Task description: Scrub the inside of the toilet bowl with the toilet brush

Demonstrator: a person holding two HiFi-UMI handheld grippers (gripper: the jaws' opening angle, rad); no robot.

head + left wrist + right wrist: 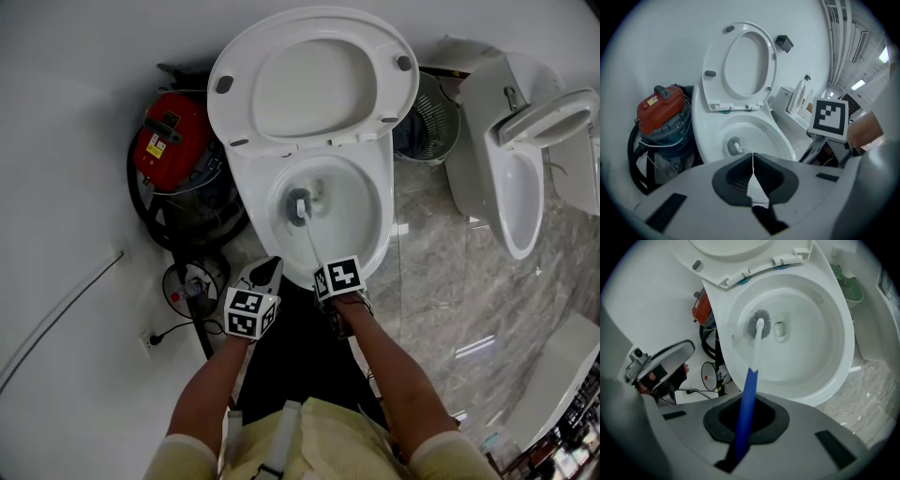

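The right gripper (745, 420) has its jaws clamped on the blue grip of the toilet brush (756, 345). The brush's white shaft runs down into the toilet bowl (825, 343), and its round grey bristle head sits at the bottom, just beside the drain. The left gripper (753, 171) hangs near the front rim, jaws pressed together on nothing. The seat (309, 84) stands raised
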